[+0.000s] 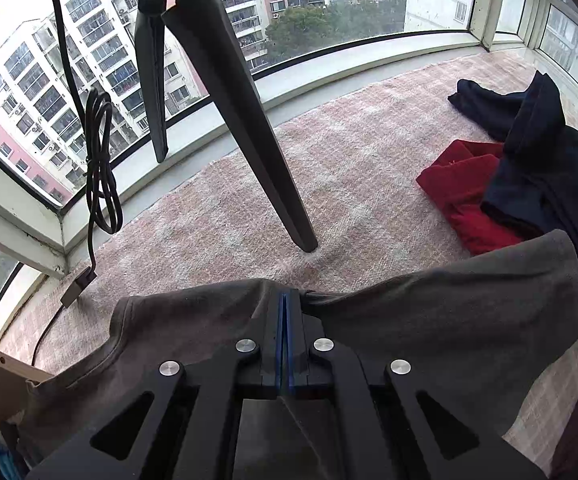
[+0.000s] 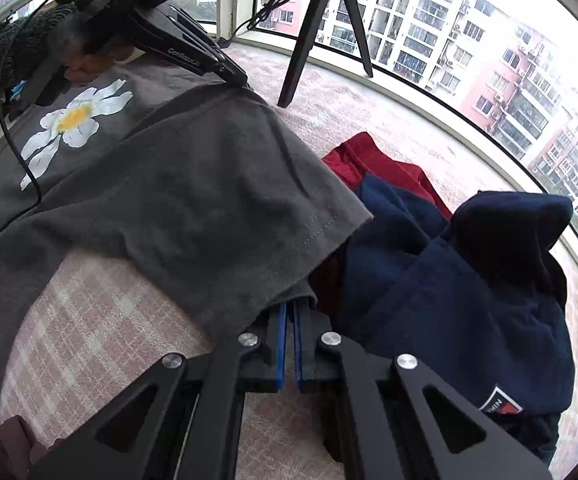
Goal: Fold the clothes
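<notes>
While both claws pinch the grey T-shirt, the left gripper clamped on one part of its edge and the right gripper clamped on a hem by the sleeve, the shirt hangs between them over the pink checked blanket. I'd keep that edge taut and lay it down level, clear of the navy garment and red garment beside it. A tripod stands by the wide window.
</notes>
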The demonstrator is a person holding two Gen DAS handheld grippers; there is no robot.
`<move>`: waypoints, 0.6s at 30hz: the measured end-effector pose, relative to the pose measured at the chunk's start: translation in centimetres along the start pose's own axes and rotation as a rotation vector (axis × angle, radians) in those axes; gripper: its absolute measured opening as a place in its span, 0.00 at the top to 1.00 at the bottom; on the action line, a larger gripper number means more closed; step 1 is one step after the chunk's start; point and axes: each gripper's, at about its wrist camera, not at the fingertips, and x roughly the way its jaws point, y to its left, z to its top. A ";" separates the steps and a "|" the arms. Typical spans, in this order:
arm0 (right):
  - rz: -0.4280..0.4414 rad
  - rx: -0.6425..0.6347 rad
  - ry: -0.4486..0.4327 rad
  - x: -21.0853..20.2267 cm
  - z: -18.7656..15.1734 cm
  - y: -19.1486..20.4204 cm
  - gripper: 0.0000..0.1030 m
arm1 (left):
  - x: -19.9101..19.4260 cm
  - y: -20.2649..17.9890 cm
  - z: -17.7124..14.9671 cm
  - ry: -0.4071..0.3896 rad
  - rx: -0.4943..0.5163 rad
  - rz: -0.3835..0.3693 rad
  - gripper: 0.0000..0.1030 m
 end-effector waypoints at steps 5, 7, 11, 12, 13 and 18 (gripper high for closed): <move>0.058 0.129 0.007 -2.7 -1.5 -3.0 0.94 | 0.0 1.3 0.2 0.008 -0.058 0.019 0.98; 0.097 0.183 -0.023 -4.0 -1.8 -4.1 0.92 | -1.6 2.2 -0.4 -0.013 -0.096 -0.019 0.94; 0.239 0.285 -0.023 -3.8 -0.7 -4.7 0.63 | -5.1 3.4 -2.2 -0.045 -0.147 -0.106 0.95; 0.287 0.298 -0.013 -3.1 -0.2 -4.3 0.63 | -6.3 3.3 -3.3 -0.049 -0.140 -0.128 0.95; 0.312 0.300 0.005 -2.0 0.4 -3.4 0.63 | -7.4 2.9 -4.7 -0.048 -0.123 -0.143 0.94; 0.275 0.259 0.095 1.9 0.8 -0.6 0.63 | -12.2 0.0 -12.9 0.020 -0.042 -0.149 0.90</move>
